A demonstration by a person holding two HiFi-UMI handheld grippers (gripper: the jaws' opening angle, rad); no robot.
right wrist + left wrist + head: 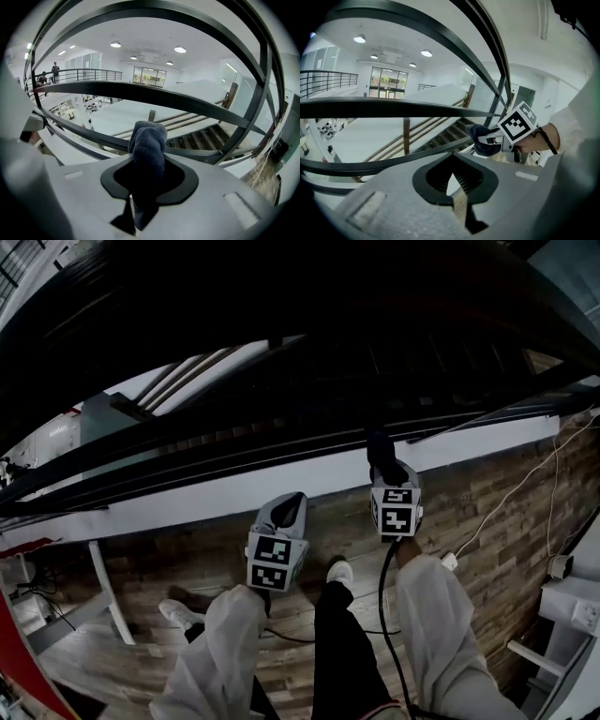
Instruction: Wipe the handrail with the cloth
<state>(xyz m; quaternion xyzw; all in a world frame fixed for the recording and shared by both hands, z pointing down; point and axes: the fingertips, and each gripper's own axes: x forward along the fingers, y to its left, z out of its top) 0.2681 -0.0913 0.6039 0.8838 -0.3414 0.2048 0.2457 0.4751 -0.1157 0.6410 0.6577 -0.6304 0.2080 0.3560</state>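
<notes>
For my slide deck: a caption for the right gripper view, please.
Right gripper shut on a dark blue cloth, held up before the black handrail bars.

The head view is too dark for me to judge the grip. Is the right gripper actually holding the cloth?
Observer: Yes. Its own view shows the right gripper shut on the dark blue cloth, which bulges out past the jaws.
Operator: And the left one?
Observer: The left gripper is shut with nothing between its jaws.
Operator: Is the cloth on the rail?
Observer: It overlaps a lower railing bar there; contact cannot be told.
</notes>
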